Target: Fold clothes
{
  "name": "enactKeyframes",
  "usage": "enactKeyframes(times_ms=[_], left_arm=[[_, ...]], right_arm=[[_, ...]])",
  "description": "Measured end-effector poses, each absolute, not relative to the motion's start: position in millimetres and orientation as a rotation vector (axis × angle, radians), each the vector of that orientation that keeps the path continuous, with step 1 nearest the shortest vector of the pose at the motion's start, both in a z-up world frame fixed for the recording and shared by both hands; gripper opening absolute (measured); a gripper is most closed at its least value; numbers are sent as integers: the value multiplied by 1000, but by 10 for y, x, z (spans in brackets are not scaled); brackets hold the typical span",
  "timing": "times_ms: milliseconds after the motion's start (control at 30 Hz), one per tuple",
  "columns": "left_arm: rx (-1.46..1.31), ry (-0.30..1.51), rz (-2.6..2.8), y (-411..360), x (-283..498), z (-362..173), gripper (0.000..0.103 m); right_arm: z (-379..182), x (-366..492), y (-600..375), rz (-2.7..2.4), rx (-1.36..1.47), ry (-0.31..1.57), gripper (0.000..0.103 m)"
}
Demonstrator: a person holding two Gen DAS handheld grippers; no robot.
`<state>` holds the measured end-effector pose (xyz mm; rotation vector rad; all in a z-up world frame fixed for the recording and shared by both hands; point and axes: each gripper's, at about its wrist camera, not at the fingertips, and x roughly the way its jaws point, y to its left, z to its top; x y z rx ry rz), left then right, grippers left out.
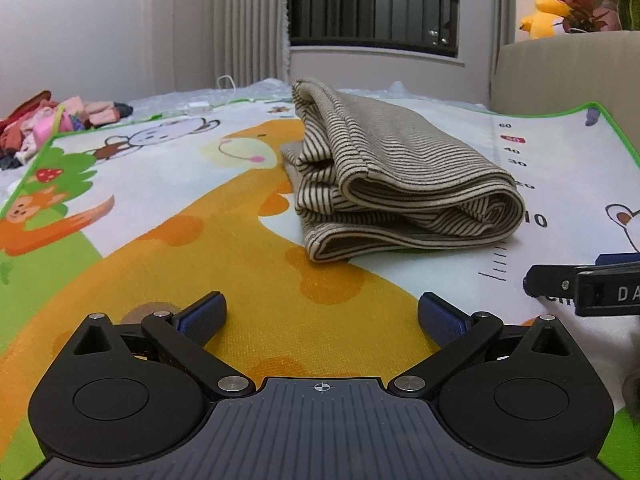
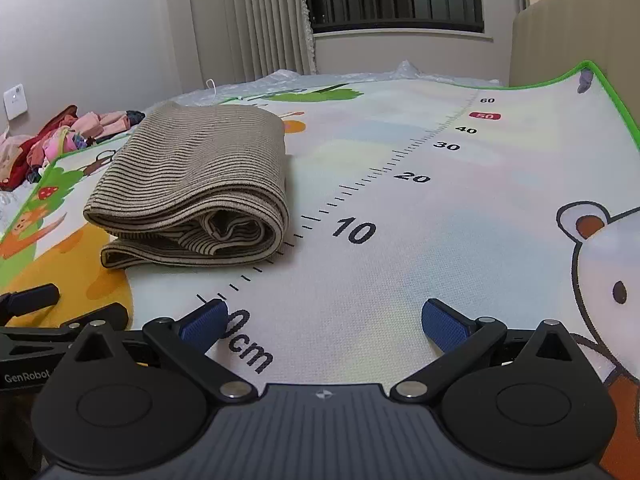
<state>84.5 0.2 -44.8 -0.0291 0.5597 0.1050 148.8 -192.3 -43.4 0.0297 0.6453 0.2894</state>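
Observation:
A beige garment with thin dark stripes [image 1: 396, 184] lies folded in a thick stack on the cartoon play mat [image 1: 200, 264]. It also shows in the right wrist view [image 2: 196, 188], left of the printed ruler. My left gripper [image 1: 322, 316] is open and empty, low over the mat just short of the stack. My right gripper [image 2: 324, 320] is open and empty, low over the mat to the right of the stack. The right gripper's body shows at the right edge of the left wrist view [image 1: 592, 288]; the left gripper's fingers [image 2: 32, 300] show at the left edge of the right wrist view.
A pile of pink and red clothes [image 1: 48, 124] lies off the mat at the far left, also in the right wrist view [image 2: 60, 136]. A beige sofa [image 1: 568, 72] with a yellow plush duck [image 1: 546, 12] stands at the right. Curtain and window are behind.

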Motion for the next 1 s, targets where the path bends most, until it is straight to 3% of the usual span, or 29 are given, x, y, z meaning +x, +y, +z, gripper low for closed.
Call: enactKeyframes(times_ms=[1000], left_arm=[[-5,540,113,-27,850,-474,103]], right_arm=[[-436,1493,-1907,290,21,648,103]])
